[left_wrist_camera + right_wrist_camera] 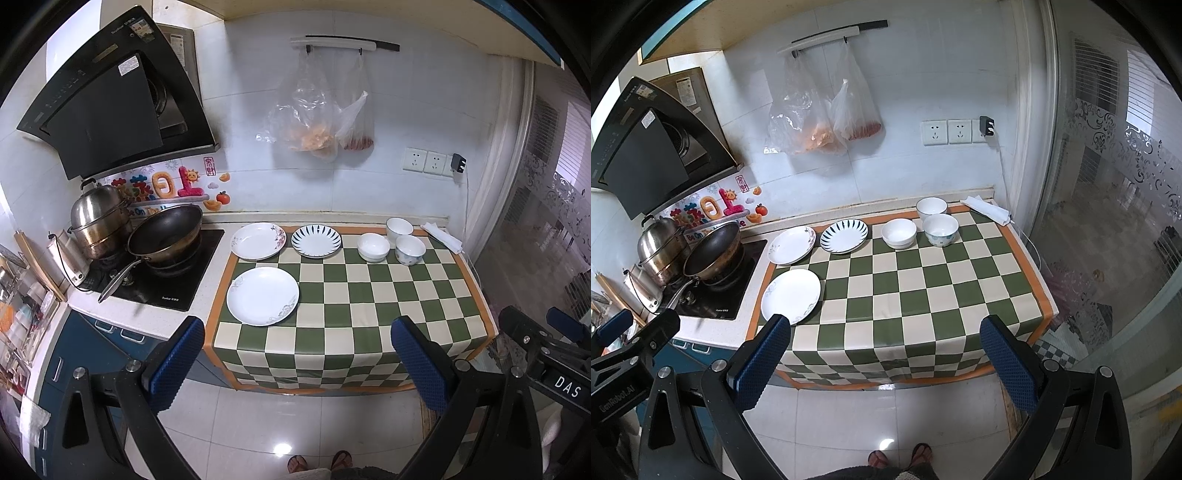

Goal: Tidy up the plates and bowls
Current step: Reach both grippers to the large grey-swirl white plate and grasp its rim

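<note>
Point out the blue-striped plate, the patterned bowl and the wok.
blue-striped plate [316, 240]: left wrist view, white centre.
patterned bowl [940, 230]: right wrist view, inside of the bowl.
wok [166, 229]: left wrist view, dark inner surface.

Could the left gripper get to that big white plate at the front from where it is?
Probably yes. The left gripper is open and empty, held back over the floor. The plate lies alone near the cloth's front left edge, with nothing on or before it.

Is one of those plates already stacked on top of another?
No: the blue-striped plate, the floral plate and the large white plate each lie alone on the checkered cloth.
</note>
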`<act>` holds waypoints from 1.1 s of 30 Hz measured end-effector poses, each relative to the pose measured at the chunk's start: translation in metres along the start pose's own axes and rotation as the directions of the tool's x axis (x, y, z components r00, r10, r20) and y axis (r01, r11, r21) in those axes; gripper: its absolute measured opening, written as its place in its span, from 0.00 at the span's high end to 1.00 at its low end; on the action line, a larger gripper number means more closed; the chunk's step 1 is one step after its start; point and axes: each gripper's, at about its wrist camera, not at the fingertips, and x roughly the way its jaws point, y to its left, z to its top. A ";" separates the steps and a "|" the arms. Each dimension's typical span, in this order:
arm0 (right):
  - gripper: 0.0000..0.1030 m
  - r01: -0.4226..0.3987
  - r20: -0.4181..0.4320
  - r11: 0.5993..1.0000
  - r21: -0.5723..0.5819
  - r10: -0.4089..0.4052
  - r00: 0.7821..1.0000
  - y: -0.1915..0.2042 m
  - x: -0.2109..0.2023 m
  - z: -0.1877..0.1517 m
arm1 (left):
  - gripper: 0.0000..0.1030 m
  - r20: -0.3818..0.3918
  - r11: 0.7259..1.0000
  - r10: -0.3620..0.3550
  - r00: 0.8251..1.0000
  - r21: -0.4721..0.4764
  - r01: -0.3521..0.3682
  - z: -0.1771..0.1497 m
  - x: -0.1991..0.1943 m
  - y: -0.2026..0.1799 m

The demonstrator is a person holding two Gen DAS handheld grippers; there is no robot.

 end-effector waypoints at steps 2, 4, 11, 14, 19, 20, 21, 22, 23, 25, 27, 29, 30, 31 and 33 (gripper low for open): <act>0.00 -0.002 -0.001 1.000 0.001 0.002 1.000 -0.001 0.001 0.000 | 0.00 0.001 1.000 0.001 1.000 0.000 -0.001 0.000 0.000 0.000; 0.00 -0.004 -0.004 1.000 -0.001 0.004 1.000 0.000 0.002 0.000 | 0.00 0.001 1.000 0.001 1.000 -0.002 -0.001 0.001 0.000 0.001; 0.00 -0.058 -0.010 0.998 0.010 0.058 0.998 -0.006 0.019 0.001 | 0.00 0.001 1.000 0.021 1.000 -0.023 -0.021 -0.002 0.008 0.002; 0.00 -0.103 -0.008 0.995 -0.017 0.103 0.995 -0.006 0.042 0.000 | 0.00 -0.004 0.996 0.077 0.997 -0.043 -0.077 -0.005 0.025 0.006; 0.00 -0.199 -0.102 0.980 -0.029 0.195 0.976 0.007 0.112 -0.003 | 0.00 -0.049 0.977 0.188 0.981 -0.093 -0.192 -0.013 0.077 0.028; 0.00 -0.218 -0.131 0.976 -0.021 0.213 0.968 0.011 0.130 -0.002 | 0.00 -0.081 0.973 0.202 0.976 -0.095 -0.209 -0.011 0.095 0.036; 0.00 -0.231 -0.154 0.973 -0.013 0.227 0.962 0.014 0.147 -0.002 | 0.00 -0.098 0.971 0.206 0.974 -0.101 -0.215 -0.012 0.107 0.041; 0.00 -0.243 -0.179 0.970 -0.005 0.238 0.955 0.018 0.165 -0.001 | 0.00 -0.125 0.967 0.215 0.969 -0.109 -0.229 -0.010 0.125 0.050; 0.00 -0.253 -0.204 0.967 0.000 0.248 0.947 0.022 0.185 -0.001 | 0.00 -0.151 0.966 0.216 0.965 -0.109 -0.233 -0.009 0.143 0.058; 0.00 -0.260 -0.252 0.965 -0.003 0.251 0.935 0.035 0.230 -0.001 | 0.00 -0.188 0.962 0.220 0.957 -0.118 -0.244 -0.007 0.176 0.074; 0.00 -0.261 -0.302 0.965 -0.010 0.246 0.921 0.050 0.277 -0.001 | 0.00 -0.236 0.963 0.214 0.948 -0.112 -0.246 -0.006 0.213 0.091; 0.00 -0.279 -0.345 0.960 -0.001 0.261 0.901 0.068 0.326 0.000 | 0.00 -0.280 0.964 0.209 0.937 -0.105 -0.246 -0.005 0.251 0.107; 0.00 -0.291 -0.356 0.957 0.010 0.275 0.893 0.075 0.346 0.000 | 0.00 -0.311 0.967 0.196 0.930 -0.093 -0.235 -0.004 0.274 0.115; 0.00 -0.287 -0.374 0.958 0.020 0.274 0.886 0.083 0.368 0.000 | 0.00 -0.337 0.970 0.191 0.922 -0.082 -0.231 -0.002 0.298 0.124; 0.00 -0.290 -0.412 0.956 0.048 0.283 0.866 0.100 0.410 0.000 | 0.00 -0.381 0.971 0.188 0.905 -0.063 -0.228 -0.001 0.336 0.139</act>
